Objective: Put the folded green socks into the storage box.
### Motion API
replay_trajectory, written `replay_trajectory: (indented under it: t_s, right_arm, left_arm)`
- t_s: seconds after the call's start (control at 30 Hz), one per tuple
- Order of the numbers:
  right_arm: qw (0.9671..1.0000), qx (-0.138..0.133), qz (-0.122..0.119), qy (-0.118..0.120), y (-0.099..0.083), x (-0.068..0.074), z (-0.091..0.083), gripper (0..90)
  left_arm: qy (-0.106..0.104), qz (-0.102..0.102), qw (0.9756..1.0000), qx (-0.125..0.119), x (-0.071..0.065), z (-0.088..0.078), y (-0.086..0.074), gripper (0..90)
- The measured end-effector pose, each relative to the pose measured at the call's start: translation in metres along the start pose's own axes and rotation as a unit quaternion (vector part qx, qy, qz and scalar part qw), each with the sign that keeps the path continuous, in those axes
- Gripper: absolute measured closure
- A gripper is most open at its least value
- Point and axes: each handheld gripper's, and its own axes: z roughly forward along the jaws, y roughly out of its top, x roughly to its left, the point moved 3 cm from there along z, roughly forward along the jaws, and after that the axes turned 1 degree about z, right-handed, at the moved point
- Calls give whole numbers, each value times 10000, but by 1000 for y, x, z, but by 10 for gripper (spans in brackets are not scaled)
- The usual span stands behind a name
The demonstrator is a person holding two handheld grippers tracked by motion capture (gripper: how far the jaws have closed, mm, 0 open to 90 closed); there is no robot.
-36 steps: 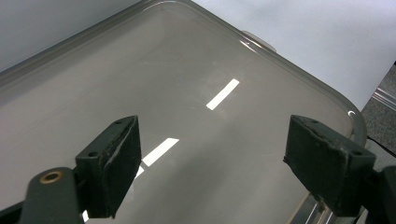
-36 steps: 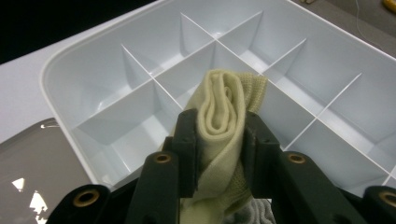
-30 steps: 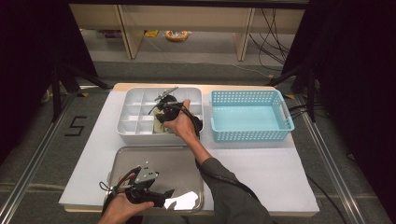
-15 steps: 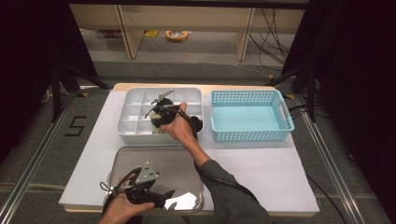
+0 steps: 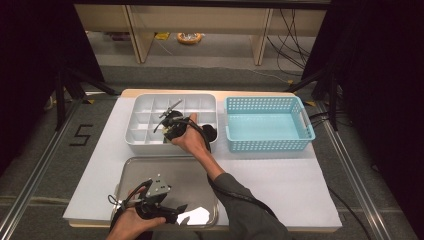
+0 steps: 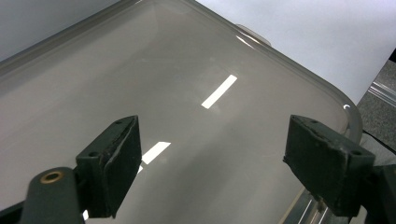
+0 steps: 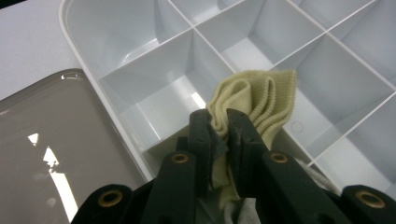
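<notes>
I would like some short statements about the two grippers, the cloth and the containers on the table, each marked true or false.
1. The right gripper pinches a pale yellow cloth. True; its jaws have just been closing on it.
2. The cloth is over the blue basket. False: it is over the white divided tray, and nothing shows in the basket.
3. The left gripper has open jaws with nothing between them. True.
4. The left gripper is above the white divided tray. False: it is above the grey metal tray.
5. The blue basket stands to the right of the white divided tray in the high view. True.
</notes>
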Motion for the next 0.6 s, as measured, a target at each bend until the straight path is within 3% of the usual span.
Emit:
replay_trajectory:
  t_s: [0.07,0.2,0.23,0.3,0.37,0.4,0.47,0.57,0.6]
  right_arm:
    - [9999,-17,133,59,0,0,-2,794]
    - [9990,-302,297,127,3,-2,-11,737]
    - [9983,-338,457,138,5,-2,-15,734]
    - [9977,-496,431,150,8,-4,-18,737]
    - [9979,-427,479,104,10,-6,-17,772]
    - [9984,-384,413,50,10,-8,-16,785]
    - [9989,-340,317,10,9,-9,-13,796]
    - [9989,0,468,18,3,-7,-3,823]
    - [9995,-17,318,17,2,-8,-1,825]
  left_arm:
    - [-40,47,10000,-37,0,-1,1,181]
    - [-41,51,10000,-42,0,-1,1,182]
    - [-35,-34,10000,-45,-1,0,1,182]
    - [7,125,9999,-6,1,-2,1,183]
    - [17,89,10000,-8,0,-2,1,184]
    - [-19,-31,10000,-64,-1,-1,1,184]
    - [-36,47,10000,-47,0,-1,1,184]
    - [-2,-22,10000,-24,-1,-1,1,184]
    - [3,33,10000,-11,0,-2,1,184]
